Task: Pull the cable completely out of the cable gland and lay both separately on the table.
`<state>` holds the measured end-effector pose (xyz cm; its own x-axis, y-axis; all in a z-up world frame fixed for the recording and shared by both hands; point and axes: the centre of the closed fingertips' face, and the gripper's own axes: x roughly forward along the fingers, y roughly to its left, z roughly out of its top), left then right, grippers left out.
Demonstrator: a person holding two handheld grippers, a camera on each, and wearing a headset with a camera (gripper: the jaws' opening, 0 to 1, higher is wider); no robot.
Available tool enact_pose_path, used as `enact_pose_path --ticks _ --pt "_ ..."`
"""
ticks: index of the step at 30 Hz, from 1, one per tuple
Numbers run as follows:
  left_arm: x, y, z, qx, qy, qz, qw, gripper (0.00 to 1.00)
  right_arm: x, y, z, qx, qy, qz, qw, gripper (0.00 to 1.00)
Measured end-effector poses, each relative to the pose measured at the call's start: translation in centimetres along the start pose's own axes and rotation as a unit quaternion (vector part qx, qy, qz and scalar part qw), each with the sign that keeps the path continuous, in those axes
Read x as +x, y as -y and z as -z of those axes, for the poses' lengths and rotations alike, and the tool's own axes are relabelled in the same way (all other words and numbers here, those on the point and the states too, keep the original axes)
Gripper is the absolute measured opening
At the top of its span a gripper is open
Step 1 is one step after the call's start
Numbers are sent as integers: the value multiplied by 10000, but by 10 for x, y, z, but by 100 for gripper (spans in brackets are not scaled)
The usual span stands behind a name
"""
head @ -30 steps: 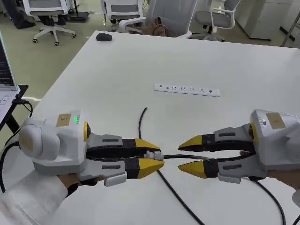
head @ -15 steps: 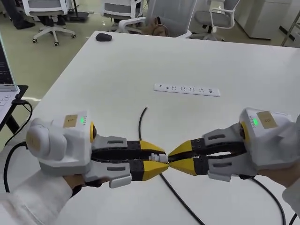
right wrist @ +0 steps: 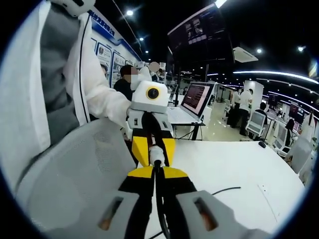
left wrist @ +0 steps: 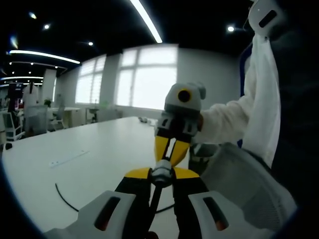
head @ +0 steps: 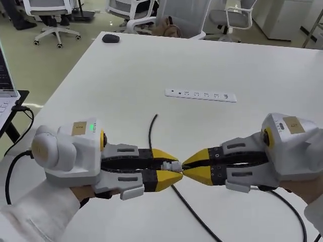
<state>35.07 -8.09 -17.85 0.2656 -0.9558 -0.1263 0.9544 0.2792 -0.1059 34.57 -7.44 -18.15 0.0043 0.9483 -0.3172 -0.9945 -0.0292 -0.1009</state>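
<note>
Above the white table (head: 242,65) my two grippers meet tip to tip. The left gripper (head: 174,169) is shut on the small grey-white cable gland (head: 170,165), which sits between its yellow tips (left wrist: 162,173). Facing it, the right gripper (head: 187,169) is shut on the black cable (right wrist: 158,196) just beside the gland (right wrist: 156,154). The cable (head: 150,135) curves away across the table behind the grippers, and another stretch runs toward the near edge. In the left gripper view the right gripper (left wrist: 172,149) points straight at me.
A white power strip (head: 201,95) lies across the middle of the table. A dark mouse (head: 110,38) rests at the far left corner. Office chairs (head: 53,15) stand beyond the table and a laptop (head: 5,75) sits off the left edge.
The right gripper, open and apart from the left a second ago, has moved left to the gland and shut on the cable. The left gripper kept its hold.
</note>
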Motion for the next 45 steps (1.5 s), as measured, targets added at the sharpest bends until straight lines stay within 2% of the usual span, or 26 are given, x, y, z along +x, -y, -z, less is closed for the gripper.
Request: enact_pose_path --ticks 5,14,22,29,31,35,39,45 --pt "-1 -1 0 -25 32 -11 10000 17 -2 2 2 25 3 8 10000 3" --pt "-21 -13 5 -219 68 -286 9993 17 -19 8 16 205 -75 165 9996 3" --pt "-30 -17 8 -249 28 -421 9988 17 -28 8 29 344 -174 247 9990 3" --pt "-28 -14 6 -192 12 -385 9991 17 -31 5 34 435 -239 271 9984 3" --pt "-27 -14 4 -187 19 -357 9992 17 -31 2 36 486 -258 213 9983 3" --pt "-24 -9 3 -162 4 -276 9995 17 -28 3 42 429 -448 250 9978 7" --pt "-23 -8 1 -141 7 -240 9996 17 -24 5 40 399 -456 297 9977 15" --pt "-19 -6 1 -136 -5 -201 9997 17 -11 9 17 102 -246 295 9992 18"
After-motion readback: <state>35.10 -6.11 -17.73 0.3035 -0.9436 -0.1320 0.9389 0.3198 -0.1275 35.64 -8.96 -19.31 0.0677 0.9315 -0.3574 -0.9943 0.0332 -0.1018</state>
